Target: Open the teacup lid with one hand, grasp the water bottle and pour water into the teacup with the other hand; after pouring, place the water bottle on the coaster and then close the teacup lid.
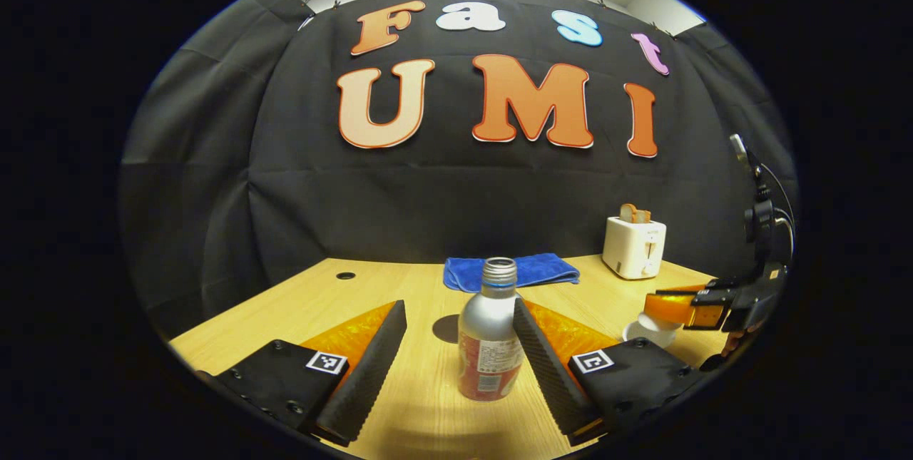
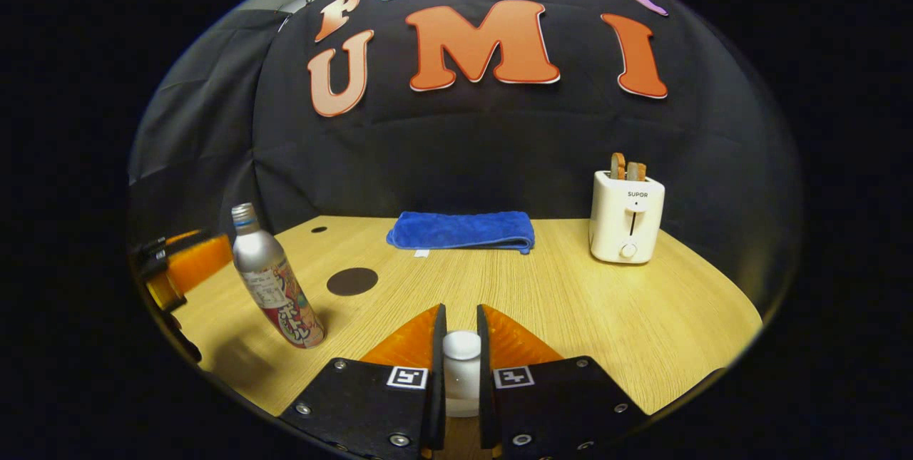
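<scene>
**Lid pinched, bottle not yet grasped**

Progress is judged early; the right gripper is pressed together on the white teacup lid knob, though whether the lid is lifted cannot be told; the teacup is seen at the near right of the wooden table. The left gripper is spread wide around the water bottle, uncapped and upright, one finger just beside it; no grasp is made. Pouring, placing on the dark coaster behind the bottle, and closing are left.

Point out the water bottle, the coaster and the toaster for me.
water bottle [image 1: 491, 346]: left gripper view, label area.
coaster [image 2: 352, 281]: right gripper view, centre of disc.
toaster [image 2: 628, 221]: right gripper view, front face.
</scene>
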Available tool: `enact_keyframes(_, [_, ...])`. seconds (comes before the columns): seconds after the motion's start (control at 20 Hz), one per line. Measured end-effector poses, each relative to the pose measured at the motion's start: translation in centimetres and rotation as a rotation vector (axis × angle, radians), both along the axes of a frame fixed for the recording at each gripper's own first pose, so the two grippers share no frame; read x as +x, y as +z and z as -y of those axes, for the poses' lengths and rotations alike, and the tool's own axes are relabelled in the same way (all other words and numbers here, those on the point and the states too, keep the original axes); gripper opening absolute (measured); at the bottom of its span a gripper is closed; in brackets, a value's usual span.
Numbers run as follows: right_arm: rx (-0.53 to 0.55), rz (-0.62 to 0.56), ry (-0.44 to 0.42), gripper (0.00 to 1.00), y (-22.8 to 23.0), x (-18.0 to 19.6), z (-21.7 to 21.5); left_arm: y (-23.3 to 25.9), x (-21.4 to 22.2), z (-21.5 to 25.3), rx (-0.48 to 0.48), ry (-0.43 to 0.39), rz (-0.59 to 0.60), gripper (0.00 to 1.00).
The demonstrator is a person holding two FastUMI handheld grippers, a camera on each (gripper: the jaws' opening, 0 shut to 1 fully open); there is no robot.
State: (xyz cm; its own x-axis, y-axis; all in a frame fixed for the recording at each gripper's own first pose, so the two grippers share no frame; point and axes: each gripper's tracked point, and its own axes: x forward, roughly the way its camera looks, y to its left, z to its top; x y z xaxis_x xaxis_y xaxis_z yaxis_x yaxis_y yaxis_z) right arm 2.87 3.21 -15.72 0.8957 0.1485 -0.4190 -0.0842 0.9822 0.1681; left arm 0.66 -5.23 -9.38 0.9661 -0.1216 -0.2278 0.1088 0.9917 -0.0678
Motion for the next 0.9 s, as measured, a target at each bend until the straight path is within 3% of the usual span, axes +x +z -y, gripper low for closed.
enact_keyframes(0.6, [-0.008, 0.103, -0.014, 0.19, 4.0, 0.1, 2.1, -7.1, 1.4, 3.2, 0.006, -0.078, -0.175, 0.99])
enact_keyframes(0.8, [-0.008, 0.115, -0.037, 0.19, 4.7, 0.3, 3.1, -8.8, 1.7, 3.5, -0.004, -0.067, -0.247, 0.96])
enact_keyframes(0.9, [-0.006, 0.122, -0.044, 0.19, 5.2, 0.3, 3.6, -9.1, 2.0, 3.6, 0.007, -0.062, -0.251, 0.99])
